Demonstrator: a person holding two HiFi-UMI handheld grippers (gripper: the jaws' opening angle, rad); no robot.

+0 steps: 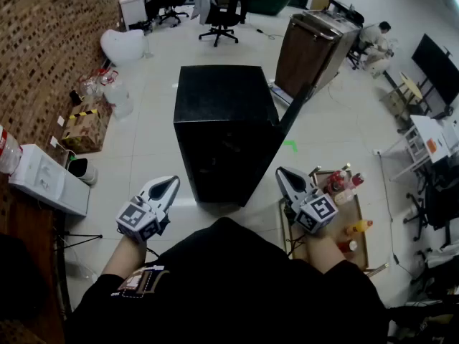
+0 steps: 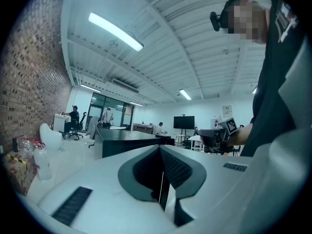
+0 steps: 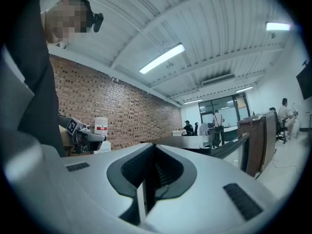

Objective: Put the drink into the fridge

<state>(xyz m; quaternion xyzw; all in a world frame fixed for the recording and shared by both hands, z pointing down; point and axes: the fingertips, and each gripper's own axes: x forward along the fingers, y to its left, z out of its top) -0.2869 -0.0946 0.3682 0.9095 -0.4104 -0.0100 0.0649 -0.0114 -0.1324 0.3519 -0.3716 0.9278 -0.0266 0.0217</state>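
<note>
By the brick wall at left, a white cabinet, a cardboard box and water jugs sit on the pale floor. The left tool, pressed together and empty, hovers near the black fridge at centre, whose door stands open rightward. The right tool, likewise pressed together on nothing, is just beside the drinks on a low wooden surface.

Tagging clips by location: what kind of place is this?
Probably an open-plan office or lab workspace: office chairs, a large monitor, a brick wall, and a black fridge standing mid-floor.
</note>
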